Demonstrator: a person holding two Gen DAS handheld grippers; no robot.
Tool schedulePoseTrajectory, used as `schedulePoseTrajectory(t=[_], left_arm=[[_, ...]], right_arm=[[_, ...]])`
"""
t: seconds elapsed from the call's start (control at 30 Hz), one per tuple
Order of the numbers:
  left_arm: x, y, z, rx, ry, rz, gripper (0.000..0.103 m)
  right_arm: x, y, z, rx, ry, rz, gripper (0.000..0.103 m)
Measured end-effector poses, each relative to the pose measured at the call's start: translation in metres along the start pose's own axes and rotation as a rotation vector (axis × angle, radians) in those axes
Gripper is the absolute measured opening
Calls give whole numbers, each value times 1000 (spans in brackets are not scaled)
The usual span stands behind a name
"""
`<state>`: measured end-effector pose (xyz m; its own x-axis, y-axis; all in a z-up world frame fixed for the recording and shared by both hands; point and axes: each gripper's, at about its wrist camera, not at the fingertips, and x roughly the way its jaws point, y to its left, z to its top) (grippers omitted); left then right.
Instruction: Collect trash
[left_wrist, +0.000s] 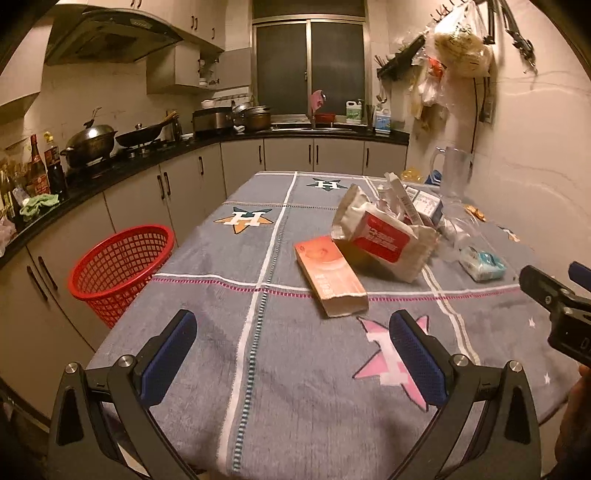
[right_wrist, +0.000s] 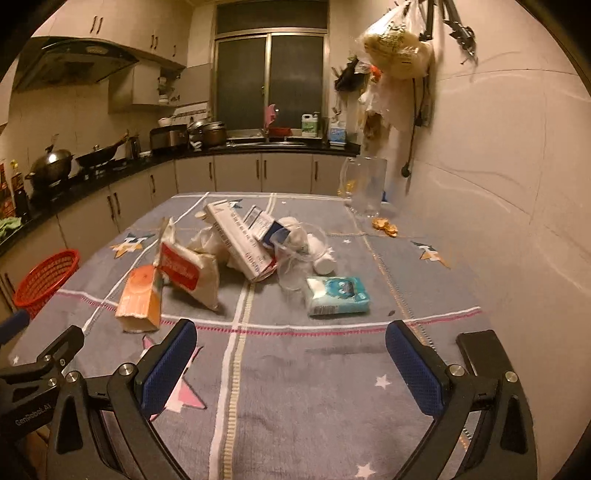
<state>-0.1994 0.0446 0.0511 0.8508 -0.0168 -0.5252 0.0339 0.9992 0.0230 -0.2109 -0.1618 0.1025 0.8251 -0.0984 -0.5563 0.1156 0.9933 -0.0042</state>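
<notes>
Table (right_wrist: 295, 369): white bottle (right_wrist: 325, 263), perhaps, right view only.

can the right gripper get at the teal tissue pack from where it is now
Probably yes. The right gripper is open and empty, and the teal tissue pack lies just ahead on bare tablecloth, nearest of the pile; only a clear plastic cup touches its far-left side.
</notes>
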Motion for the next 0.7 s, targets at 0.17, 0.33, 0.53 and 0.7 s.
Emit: schedulePoseTrajectory(t=[0.17, 0.33, 0.53, 0.7], left_arm=[[1, 10, -3, -32, 35, 18, 103], [5, 29, -7, -107, 74, 53, 103], [3, 38, -5, -137, 62, 81, 103], [4, 37, -4, -123, 62, 79, 103]], right_arm=[[4, 10, -9, -27, 13, 51, 103], [9, 25, -16, -86, 25, 44, 103], [7, 31, -16, -92, 6, 48, 103], [5, 32, -15, -97, -6, 47, 103]])
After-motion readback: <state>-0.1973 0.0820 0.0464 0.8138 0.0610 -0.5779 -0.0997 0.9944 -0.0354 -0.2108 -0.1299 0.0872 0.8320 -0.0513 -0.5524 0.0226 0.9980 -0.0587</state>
